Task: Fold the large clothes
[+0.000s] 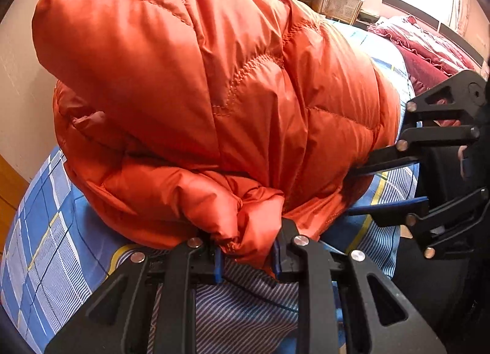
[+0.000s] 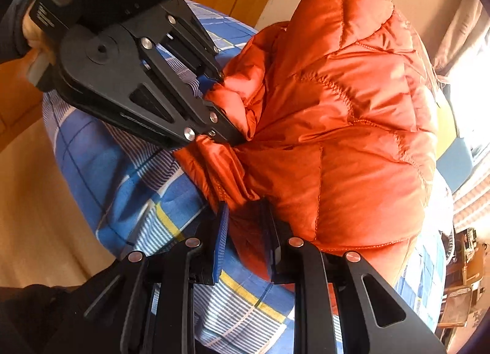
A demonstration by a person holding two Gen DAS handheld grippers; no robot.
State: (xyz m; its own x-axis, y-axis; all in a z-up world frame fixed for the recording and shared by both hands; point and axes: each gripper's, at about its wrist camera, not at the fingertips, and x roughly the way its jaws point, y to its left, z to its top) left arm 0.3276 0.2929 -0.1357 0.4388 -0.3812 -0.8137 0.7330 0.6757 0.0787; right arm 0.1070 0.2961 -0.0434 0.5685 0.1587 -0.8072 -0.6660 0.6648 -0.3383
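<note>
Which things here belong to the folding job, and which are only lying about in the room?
For the job:
- orange down jacket
- left gripper, shut on a bunched edge of the jacket
- right gripper, shut on another edge
- bed with the blue plaid sheet, the work surface

Only lying about:
- red quilt
- wicker chair

Left claw (image 1: 246, 257), right claw (image 2: 245, 243) clamped.

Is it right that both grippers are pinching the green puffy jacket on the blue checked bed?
Not quite: the jacket is orange, not green, as both wrist views show. The rest holds: the left gripper and right gripper both pinch it on the blue checked bed.
</note>
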